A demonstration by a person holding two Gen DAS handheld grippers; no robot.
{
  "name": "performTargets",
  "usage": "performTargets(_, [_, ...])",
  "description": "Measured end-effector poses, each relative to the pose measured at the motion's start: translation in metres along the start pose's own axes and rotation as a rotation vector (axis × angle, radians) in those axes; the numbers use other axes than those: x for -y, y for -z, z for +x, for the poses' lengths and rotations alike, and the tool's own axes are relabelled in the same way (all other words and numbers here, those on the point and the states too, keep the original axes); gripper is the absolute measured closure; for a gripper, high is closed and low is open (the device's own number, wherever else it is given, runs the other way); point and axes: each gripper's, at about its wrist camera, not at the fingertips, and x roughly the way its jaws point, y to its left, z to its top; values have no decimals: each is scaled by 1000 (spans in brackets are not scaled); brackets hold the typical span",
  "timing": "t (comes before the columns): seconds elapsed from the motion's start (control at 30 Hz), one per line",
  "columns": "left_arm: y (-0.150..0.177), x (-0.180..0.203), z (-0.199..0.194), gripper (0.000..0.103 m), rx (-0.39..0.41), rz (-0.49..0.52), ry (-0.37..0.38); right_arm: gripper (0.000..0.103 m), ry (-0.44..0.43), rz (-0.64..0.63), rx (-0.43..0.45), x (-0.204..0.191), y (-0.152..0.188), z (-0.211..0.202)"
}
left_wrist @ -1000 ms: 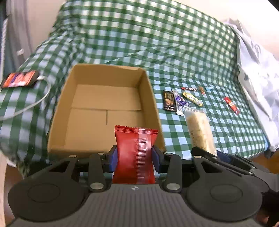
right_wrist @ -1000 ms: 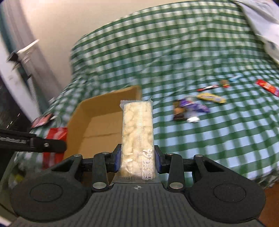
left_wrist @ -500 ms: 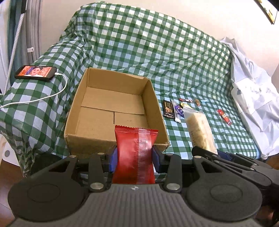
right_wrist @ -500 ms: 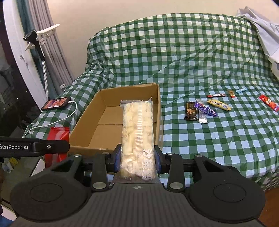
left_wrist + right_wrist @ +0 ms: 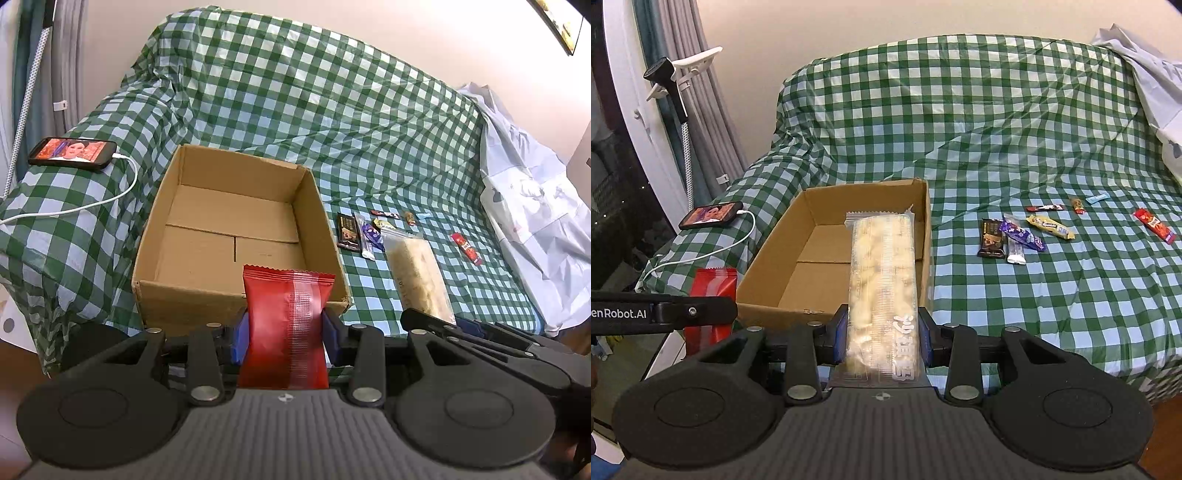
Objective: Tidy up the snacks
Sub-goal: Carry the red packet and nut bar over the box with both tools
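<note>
Both tongs (image 5: 284,334) (image 5: 882,334) have backed off the box (image 5: 177,295) edge, packets (image 5: 286,325) still clamped.

A green-and-white checked cloth (image 5: 369,122) covers the sofa. The cardboard box (image 5: 221,236) is plain tan. The snack packet (image 5: 286,325) in the left wrist view is solid red with a paler ribbed seam strip; the long packet (image 5: 882,273) in the right wrist view is clear, showing pale cream pieces and white lettering. Both sets of gripper pads (image 5: 240,339) are blue on black frames. Loose on the cloth lie a dark brown bar (image 5: 991,238), a purple wrapper (image 5: 1023,232), a yellow wrapper (image 5: 1051,226) and a red bar (image 5: 1154,225). The phone (image 5: 72,153) is black with a white cable (image 5: 92,206).
</note>
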Motion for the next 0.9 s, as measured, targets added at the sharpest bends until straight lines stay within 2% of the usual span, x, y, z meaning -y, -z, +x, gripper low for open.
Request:
performTargets(0.4, [1,2,1,58,-8,2,0,65,-6,3,-3,-1,2,1])
performTargets(0.9, [-4,-8,16,58,-45,-22,-3,65,-3,0,-47,-2,-1,13])
